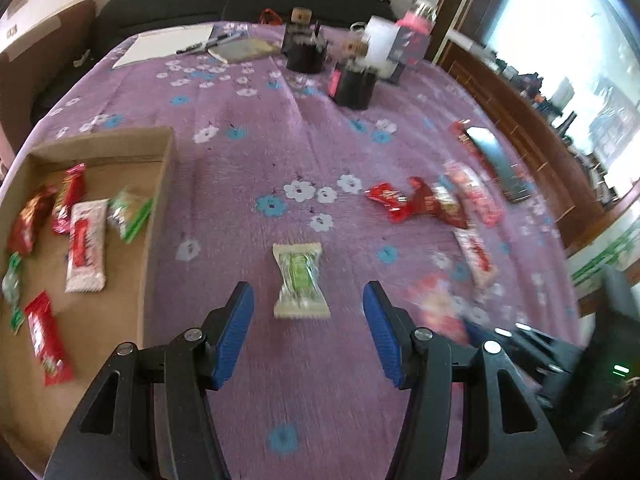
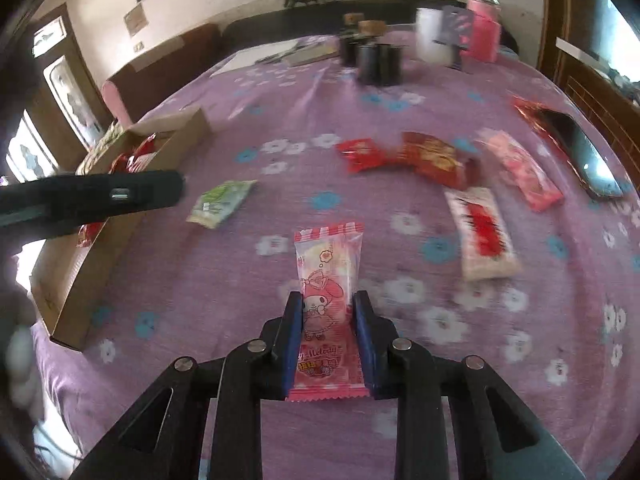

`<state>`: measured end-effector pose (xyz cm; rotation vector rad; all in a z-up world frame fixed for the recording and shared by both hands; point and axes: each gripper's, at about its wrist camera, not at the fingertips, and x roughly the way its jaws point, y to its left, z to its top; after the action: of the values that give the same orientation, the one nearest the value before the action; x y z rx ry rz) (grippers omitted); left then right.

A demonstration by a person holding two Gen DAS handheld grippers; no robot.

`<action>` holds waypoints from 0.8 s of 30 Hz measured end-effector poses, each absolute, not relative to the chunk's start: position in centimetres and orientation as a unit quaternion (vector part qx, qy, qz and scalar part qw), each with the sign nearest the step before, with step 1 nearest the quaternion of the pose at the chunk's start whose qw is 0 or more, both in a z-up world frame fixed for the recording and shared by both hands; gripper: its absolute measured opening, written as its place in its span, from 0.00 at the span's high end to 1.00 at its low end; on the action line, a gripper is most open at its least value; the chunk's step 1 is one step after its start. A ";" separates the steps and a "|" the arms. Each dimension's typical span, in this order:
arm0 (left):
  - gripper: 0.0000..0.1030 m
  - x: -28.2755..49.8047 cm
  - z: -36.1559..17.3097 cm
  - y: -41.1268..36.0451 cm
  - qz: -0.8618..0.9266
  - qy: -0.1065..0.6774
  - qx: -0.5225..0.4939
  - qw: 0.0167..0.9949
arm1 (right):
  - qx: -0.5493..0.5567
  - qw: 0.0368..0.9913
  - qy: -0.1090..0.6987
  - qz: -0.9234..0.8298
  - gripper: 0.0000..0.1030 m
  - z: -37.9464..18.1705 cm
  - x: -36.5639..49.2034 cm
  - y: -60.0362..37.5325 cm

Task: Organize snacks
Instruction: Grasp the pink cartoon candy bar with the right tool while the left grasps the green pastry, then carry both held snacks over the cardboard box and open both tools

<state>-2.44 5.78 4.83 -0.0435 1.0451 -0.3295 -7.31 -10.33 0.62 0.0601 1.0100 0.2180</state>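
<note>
A cardboard box [image 1: 160,184] at the left holds several red, white and green snack packets. A green-and-white snack [image 1: 301,280] lies on the purple flowered cloth just ahead of my left gripper [image 1: 308,300], which is open and empty around its near end. My right gripper [image 2: 328,308] is shut on a pink My Melody snack packet [image 2: 328,280]. More snacks lie to the right: a red packet [image 2: 360,154], a dark red one [image 2: 436,158], a pink one [image 2: 520,168] and a white-and-red bar [image 2: 482,232]. The green snack [image 2: 220,202] and box [image 2: 120,232] also show in the right wrist view.
A phone [image 2: 588,156] lies at the right edge of the cloth. Black cylinders [image 1: 354,86], a white box [image 1: 380,40] and a pink bottle [image 1: 418,18] stand at the back, with paper and pens [image 1: 172,42]. The left gripper's body [image 2: 92,196] crosses the right wrist view.
</note>
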 end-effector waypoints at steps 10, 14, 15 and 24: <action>0.82 -2.2 2.2 3.3 -0.138 0.499 0.060 0.854 | 0.046 0.872 0.476 0.109 0.75 1.0 -7.9 -12.2; 0.82 -3.3 3.6 4.7 -0.152 0.491 0.028 0.857 | 0.046 0.873 0.474 0.106 0.75 1.1 -8.2 -12.3; 0.82 -4.0 4.3 5.4 -0.161 0.486 0.014 0.859 | 0.048 0.873 0.474 0.107 0.75 1.2 -8.3 -12.3; 0.82 -8.5 11.3 13.4 -0.153 0.421 -0.038 0.893 | 0.063 0.891 0.424 0.146 0.76 6.5 -10.3 -11.0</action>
<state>-8.50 13.42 11.26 -0.0798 0.8744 -0.3171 -10.31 -11.04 6.52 0.1299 0.8807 0.3032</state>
